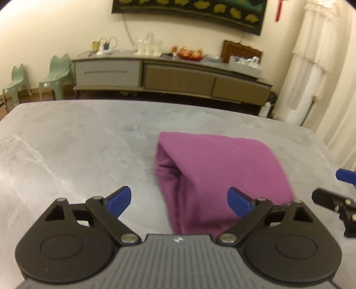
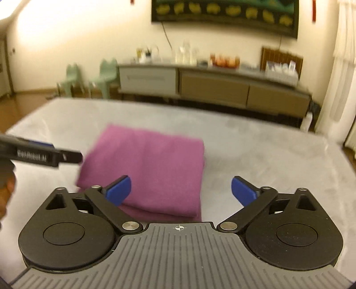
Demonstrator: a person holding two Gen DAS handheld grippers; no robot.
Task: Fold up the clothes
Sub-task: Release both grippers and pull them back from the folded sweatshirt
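The purple cloth [image 2: 144, 169] lies on the gray desk [image 2: 267, 155], near the middle and a bit toward the near edge. It is already folded into a thick, neat stack of layers. The left gripper [image 1: 179, 201] is spread wide and holds nothing. The right gripper [image 2: 181, 191] is spread wide too, just above the cloth. The folding looks done, or nearly done.

Ahead of me a grey marbled desk [image 1: 66, 144] stretches toward a long low sideboard [image 1: 173, 75] against the cream wall. Two pale green child chairs [image 1: 58, 76] stand left of it. A red bowl of fruit [image 1: 191, 54] sits on top, a dark painting [image 1: 189, 11] hangs above, and white curtains [image 1: 311, 55] hang at right.
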